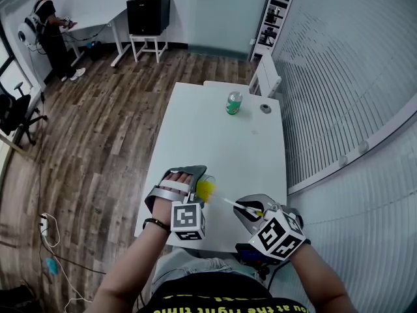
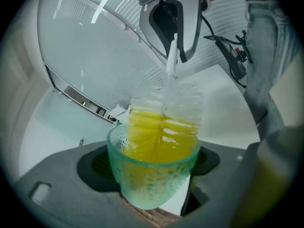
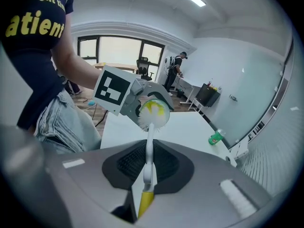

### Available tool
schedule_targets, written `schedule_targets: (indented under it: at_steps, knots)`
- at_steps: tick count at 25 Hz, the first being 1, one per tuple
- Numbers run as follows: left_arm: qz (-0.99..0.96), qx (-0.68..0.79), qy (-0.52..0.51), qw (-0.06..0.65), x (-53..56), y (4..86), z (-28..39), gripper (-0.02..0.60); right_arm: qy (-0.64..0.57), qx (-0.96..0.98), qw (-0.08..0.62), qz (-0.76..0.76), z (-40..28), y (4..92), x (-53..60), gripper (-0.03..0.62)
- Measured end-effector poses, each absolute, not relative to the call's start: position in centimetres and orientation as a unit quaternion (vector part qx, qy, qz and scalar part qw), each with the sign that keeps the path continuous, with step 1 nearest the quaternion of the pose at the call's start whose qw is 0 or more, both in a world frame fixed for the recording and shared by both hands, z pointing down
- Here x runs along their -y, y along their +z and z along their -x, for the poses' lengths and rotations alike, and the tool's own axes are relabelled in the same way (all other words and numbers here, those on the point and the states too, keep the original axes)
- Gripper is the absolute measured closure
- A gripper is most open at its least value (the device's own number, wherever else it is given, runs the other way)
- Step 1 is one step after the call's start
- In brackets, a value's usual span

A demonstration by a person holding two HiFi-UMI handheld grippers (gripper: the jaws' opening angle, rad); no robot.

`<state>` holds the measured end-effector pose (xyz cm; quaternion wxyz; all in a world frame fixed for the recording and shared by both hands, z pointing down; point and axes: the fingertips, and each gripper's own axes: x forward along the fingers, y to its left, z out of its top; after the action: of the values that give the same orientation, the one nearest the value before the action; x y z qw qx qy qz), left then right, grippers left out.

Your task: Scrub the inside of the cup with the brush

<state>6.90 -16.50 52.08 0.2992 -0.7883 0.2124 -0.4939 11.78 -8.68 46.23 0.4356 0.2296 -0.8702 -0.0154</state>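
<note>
My left gripper (image 2: 154, 175) is shut on a pale green textured cup (image 2: 152, 172), held tilted above the near edge of the white table (image 1: 221, 142). My right gripper (image 3: 147, 177) is shut on the white and yellow handle of a bottle brush (image 3: 148, 160). The brush's yellow and white bristle head (image 2: 164, 127) sits partly inside the cup's mouth, with white bristles sticking out above the rim. In the head view the left gripper (image 1: 190, 201) and right gripper (image 1: 255, 210) face each other, with the brush (image 1: 215, 194) spanning the gap between them.
A green drink can (image 1: 234, 103) stands at the table's far end beside a round grommet (image 1: 265, 108). A white slatted wall (image 1: 339, 77) runs along the right. A person (image 1: 52, 34) stands far off at a desk, near a black cabinet (image 1: 148, 13).
</note>
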Motion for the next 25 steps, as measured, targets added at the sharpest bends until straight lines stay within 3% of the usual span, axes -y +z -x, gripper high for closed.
schedule_targets:
  at_steps: [25]
  knots:
    - [0.783,-0.204,-0.496,0.315,15.9,51.8,-8.3,0.173,-0.073,0.843,0.481,-0.231,-12.5,44.7,10.2,0.551]
